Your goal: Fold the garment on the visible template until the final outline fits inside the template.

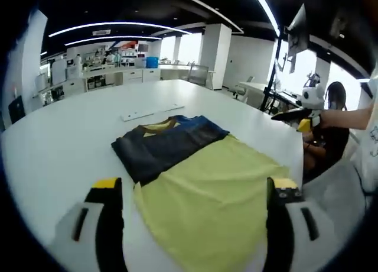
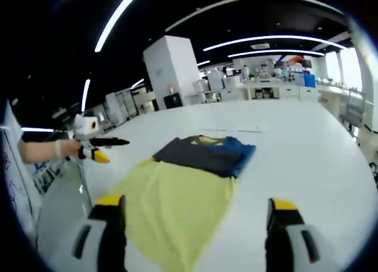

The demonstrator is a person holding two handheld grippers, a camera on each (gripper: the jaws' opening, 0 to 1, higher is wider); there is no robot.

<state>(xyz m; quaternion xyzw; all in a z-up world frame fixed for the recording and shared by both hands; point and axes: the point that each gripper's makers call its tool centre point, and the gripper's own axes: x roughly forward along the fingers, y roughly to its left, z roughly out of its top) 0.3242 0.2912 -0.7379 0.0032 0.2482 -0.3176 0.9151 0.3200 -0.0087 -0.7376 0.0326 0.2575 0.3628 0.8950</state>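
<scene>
We see the yellow and dark blue fabric garment [image 1: 195,177] lying flat at the centre of the white counter [image 1: 65,142]. Our left gripper [image 1: 195,195] and right gripper [image 2: 195,213] hover at the frame bottoms, jaws apart, gripping nothing.

Garment's near hem [image 1: 207,257]: running out of sight below both claws' views.
Strips on bench [image 1: 150,112]: staying too small to identify.
Distant shelves [image 2: 266,71]: blurring together.
</scene>
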